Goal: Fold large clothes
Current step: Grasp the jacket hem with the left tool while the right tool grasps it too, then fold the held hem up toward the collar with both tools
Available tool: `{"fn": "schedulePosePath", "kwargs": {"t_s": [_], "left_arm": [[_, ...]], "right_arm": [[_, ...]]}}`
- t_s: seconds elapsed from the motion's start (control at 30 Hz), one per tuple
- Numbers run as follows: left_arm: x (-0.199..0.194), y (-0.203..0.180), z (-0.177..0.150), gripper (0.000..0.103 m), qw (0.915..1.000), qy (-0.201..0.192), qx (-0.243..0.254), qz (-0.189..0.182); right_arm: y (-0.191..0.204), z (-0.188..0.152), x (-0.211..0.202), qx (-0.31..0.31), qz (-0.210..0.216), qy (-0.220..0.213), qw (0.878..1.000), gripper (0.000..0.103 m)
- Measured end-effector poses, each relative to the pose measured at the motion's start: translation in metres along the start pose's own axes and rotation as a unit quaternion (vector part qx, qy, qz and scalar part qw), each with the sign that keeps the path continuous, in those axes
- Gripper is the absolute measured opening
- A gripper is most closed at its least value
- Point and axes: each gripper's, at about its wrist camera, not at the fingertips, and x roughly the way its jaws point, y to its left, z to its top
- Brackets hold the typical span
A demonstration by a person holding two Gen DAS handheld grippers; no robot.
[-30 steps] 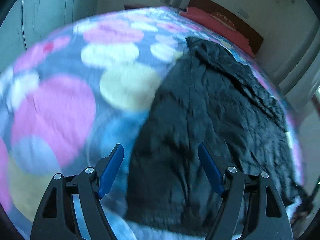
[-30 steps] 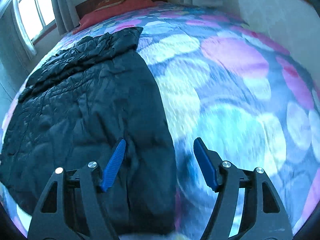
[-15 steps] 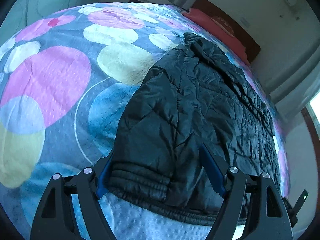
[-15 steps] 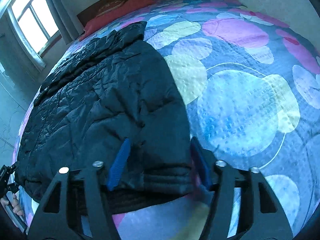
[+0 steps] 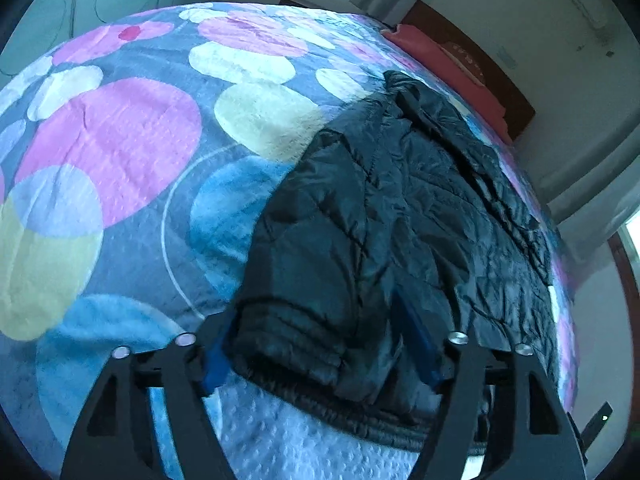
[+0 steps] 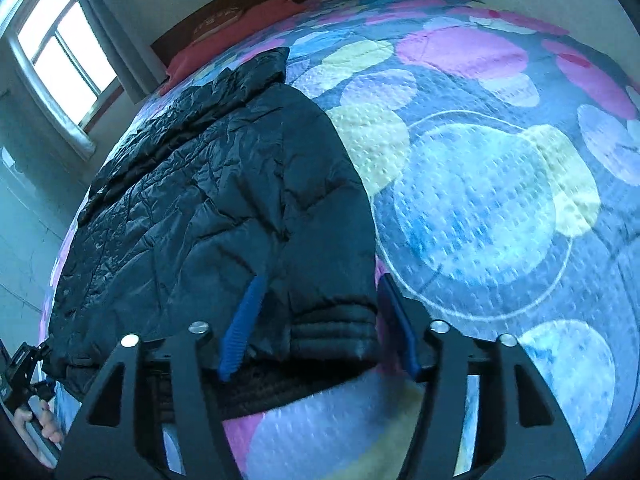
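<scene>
Early stage: the black puffer jacket [image 5: 400,208] lies spread on the bed w/ dotted blanket [image 5: 120,152], no fold made yet. Left gripper [image 5: 320,344] and right gripper [image 6: 320,320] each sit wide apart around a ribbed hem corner, not clamped, prob. touching fabric. Jacket is quilted, shiny, creased; collar points toward the headboard [image 6: 240,4].

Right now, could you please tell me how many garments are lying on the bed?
1: a black jacket lies spread on the bedspread, its hem toward the near edge. Another could hide underneath.
</scene>
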Motion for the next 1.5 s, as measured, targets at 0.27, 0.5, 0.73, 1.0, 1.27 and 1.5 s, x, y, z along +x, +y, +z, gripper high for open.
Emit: {"fn": "schedulePosePath", "kwargs": {"t_s": [0.27,0.5,0.73,1.0,1.27,1.5], "left_arm": [[0.004,-0.009,-0.001,0.029,0.9996,-0.024,0.009,0.011],[-0.022,-0.013,-0.001,0.019,0.9986,-0.047,0.022,-0.009],[-0.049,-0.008,-0.006,0.018,0.9982,-0.047,0.029,-0.023],[-0.092,0.006,-0.01,0.017,0.9978,-0.044,0.017,-0.045],[-0.113,-0.012,0.022,0.015,0.9935,-0.074,0.025,-0.083],[-0.1,-0.049,0.075,0.015,0.9884,-0.105,0.047,-0.1]], "right_arm": [[0.01,-0.002,0.004,-0.008,0.0,-0.014,1.0,0.019],[0.007,-0.002,-0.018,0.002,0.031,-0.026,0.999,0.013],[0.008,-0.009,-0.052,-0.01,0.047,-0.029,0.998,0.012],[0.004,-0.026,-0.088,-0.005,0.068,-0.02,0.997,0.012],[0.013,-0.005,-0.108,0.028,0.134,-0.038,0.99,0.012],[0.049,0.051,-0.104,0.003,0.173,-0.08,0.982,0.012]]}}
